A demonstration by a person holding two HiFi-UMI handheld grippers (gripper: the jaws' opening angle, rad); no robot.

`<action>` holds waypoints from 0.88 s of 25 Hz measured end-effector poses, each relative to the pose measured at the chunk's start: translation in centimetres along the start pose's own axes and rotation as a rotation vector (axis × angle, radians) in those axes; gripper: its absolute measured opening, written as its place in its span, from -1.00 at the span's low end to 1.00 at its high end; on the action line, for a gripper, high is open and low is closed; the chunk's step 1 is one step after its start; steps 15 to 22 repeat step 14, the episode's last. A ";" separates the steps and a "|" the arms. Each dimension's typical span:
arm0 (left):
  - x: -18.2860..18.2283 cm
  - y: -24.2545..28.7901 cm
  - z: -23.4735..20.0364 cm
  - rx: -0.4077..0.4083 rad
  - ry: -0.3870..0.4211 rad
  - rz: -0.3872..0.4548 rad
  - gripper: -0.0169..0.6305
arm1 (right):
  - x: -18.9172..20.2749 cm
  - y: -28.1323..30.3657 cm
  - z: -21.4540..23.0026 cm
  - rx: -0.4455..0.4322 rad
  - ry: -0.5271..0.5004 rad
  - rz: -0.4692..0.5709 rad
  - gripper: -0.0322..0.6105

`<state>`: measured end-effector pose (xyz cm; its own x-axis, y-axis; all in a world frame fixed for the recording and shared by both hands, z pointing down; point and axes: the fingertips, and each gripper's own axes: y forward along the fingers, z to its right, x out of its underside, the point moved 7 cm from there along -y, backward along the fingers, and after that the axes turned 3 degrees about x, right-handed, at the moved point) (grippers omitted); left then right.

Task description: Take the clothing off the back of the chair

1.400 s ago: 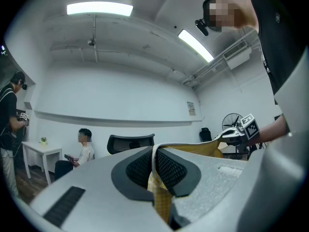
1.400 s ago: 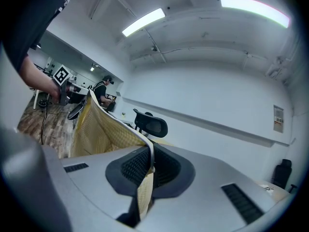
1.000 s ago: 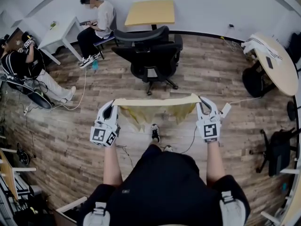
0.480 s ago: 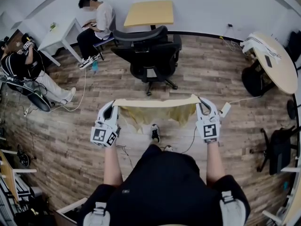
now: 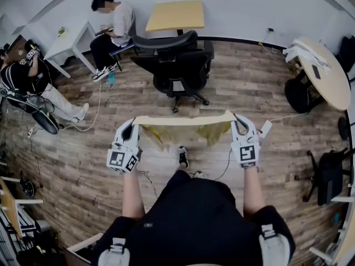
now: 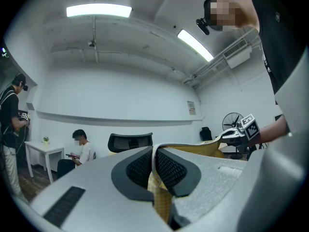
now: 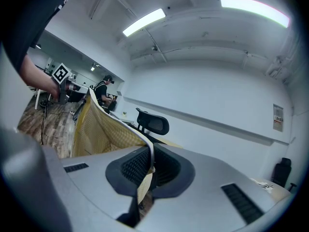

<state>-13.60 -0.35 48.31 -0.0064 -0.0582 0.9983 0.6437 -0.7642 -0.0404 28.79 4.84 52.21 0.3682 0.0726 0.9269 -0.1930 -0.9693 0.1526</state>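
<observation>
A yellow garment hangs stretched between my two grippers, in front of me and above the wood floor. My left gripper is shut on its left top corner, and my right gripper is shut on its right top corner. In the left gripper view the yellow cloth is pinched between the dark pads. In the right gripper view the cloth runs from the shut jaws off to the left. The black office chair stands beyond the garment, its back bare.
A yellow table stands behind the chair by the wall. One person sits at a white desk far left; another sits at the left edge. A round table is at right. Cables lie on the floor.
</observation>
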 end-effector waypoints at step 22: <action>0.2 -0.3 -0.2 -0.005 0.000 -0.002 -0.93 | 0.2 0.5 -0.3 -0.021 -0.019 -0.007 -0.90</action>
